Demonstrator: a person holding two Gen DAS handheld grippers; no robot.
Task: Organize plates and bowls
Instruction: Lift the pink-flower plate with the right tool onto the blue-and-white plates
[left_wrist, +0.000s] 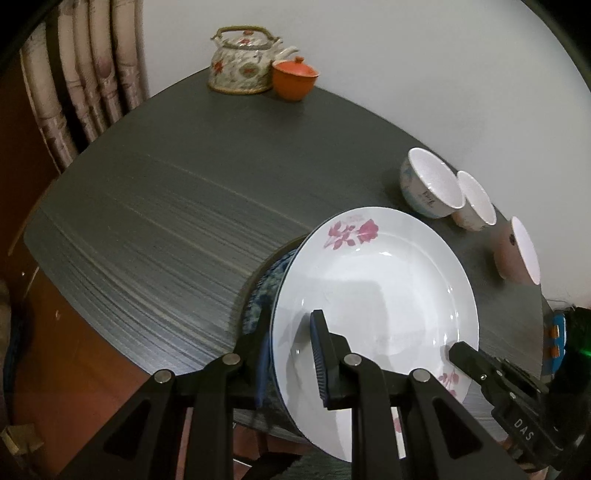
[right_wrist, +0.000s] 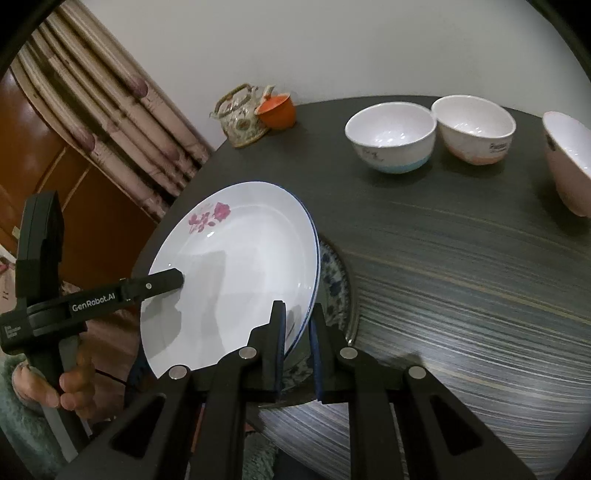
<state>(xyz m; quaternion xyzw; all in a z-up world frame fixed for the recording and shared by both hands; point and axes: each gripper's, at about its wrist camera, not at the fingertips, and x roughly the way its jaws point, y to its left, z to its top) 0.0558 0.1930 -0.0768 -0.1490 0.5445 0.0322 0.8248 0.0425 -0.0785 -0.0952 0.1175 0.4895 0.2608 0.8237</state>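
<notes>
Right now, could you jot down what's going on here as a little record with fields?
Held: white rose-print plate, tilted, with a blue-rimmed plate beneath it
Left claw: shut on the plates' rim
Right claw: shut on the opposite rim
Under the plates: blue patterned dish
Bowls: three, upright, empty
Far corner: teapot, orange lidded cup
Surface: dark table

Your two handheld grippers are matte black plastic: the left gripper (left_wrist: 288, 354) has angular linkage arms with triangular cut-outs, round silver pivot pins and ribbed dark-blue pads. Your right gripper (right_wrist: 297, 347) matches it. Seen from the right wrist, the left one's body reads "GenRobot.AI" in white. Your hand (right_wrist: 70, 387) emerges from a fuzzy pale-green sleeve (right_wrist: 22, 435).
</notes>
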